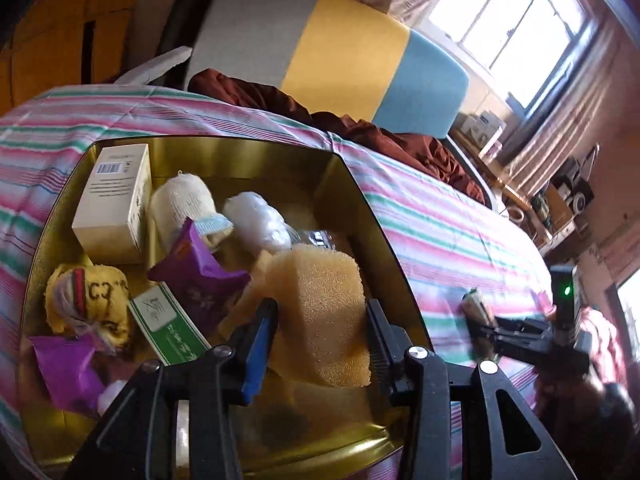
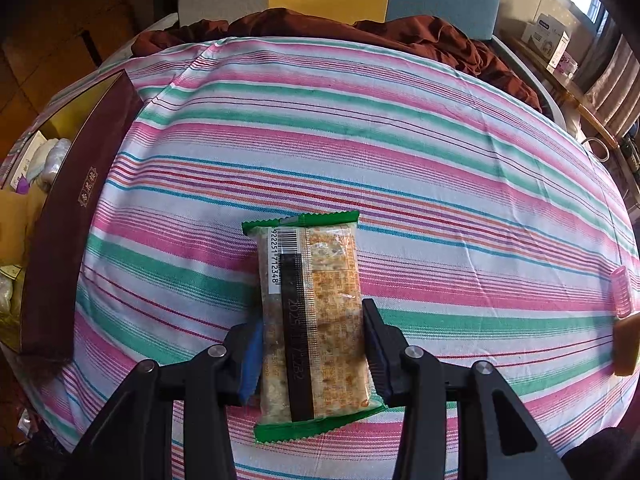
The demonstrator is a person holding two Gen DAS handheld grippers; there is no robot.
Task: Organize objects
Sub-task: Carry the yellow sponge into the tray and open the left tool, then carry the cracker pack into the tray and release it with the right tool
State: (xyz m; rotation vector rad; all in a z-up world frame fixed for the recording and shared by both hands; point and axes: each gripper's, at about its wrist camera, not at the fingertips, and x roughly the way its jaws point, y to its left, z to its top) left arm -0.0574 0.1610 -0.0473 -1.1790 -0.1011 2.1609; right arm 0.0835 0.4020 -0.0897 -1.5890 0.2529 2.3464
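Two things are in hand at once. Over the gold tin, the left gripper has its jaws parted around a tan sponge that hangs inside the tin's near right corner; the pads look to stand just off its sides, so I read it as let go. It is airy and soft — light, squashing under any pinch, best taken across its broad middle.

To the right of the tin, over the striped bedspread, the right gripper is clamped on a wrapped cracker bar, pads on its two long edges at the lower half. The film looks slick and the biscuit inside brittle — a gentle squeeze on the edges, not the face, should spare it.

Inside the tin, a white carton sits at the far left, purple sachets mid-floor.
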